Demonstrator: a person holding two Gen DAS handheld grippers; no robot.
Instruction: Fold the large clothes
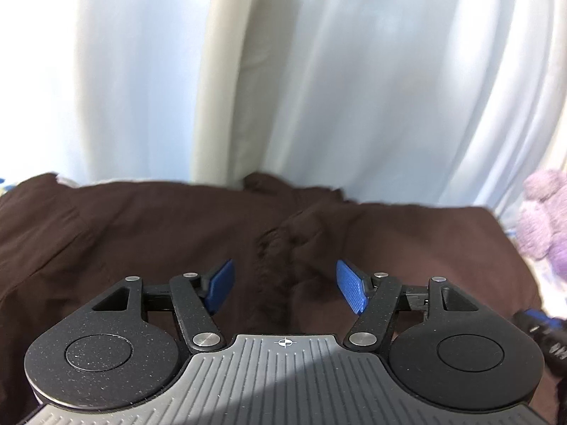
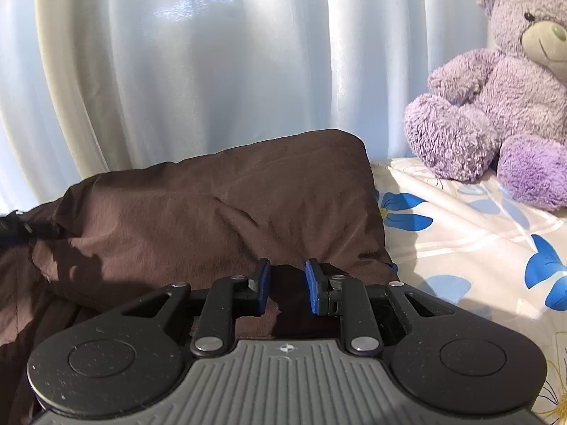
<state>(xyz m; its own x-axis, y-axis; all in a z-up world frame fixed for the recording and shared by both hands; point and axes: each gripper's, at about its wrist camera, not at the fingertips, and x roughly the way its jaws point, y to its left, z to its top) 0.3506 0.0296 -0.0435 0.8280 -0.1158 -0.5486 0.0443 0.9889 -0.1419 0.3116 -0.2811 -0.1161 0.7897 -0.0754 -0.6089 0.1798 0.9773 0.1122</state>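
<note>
The brown garment [image 1: 177, 233] is lying across the flower-print bedsheet [image 2: 460, 219], spreading sideways in front of the pale curtain [image 1: 319, 71] — its long axis is running left to right across both views. The left gripper [image 1: 285, 285] is hovering just above the garment's bunched middle ridge with its jaws standing wide apart and nothing between the pads. The right gripper [image 2: 285, 285] is sitting at the garment's right end, where a folded flap is rising ahead of it; its jaws are narrowed with a gap showing, and whether cloth is being pinched cannot be told. The right end lies nearer the right hand — any fold toward the middle would likely be starting there. A purple teddy bear [image 2: 503, 92] is sitting well clear.
</note>
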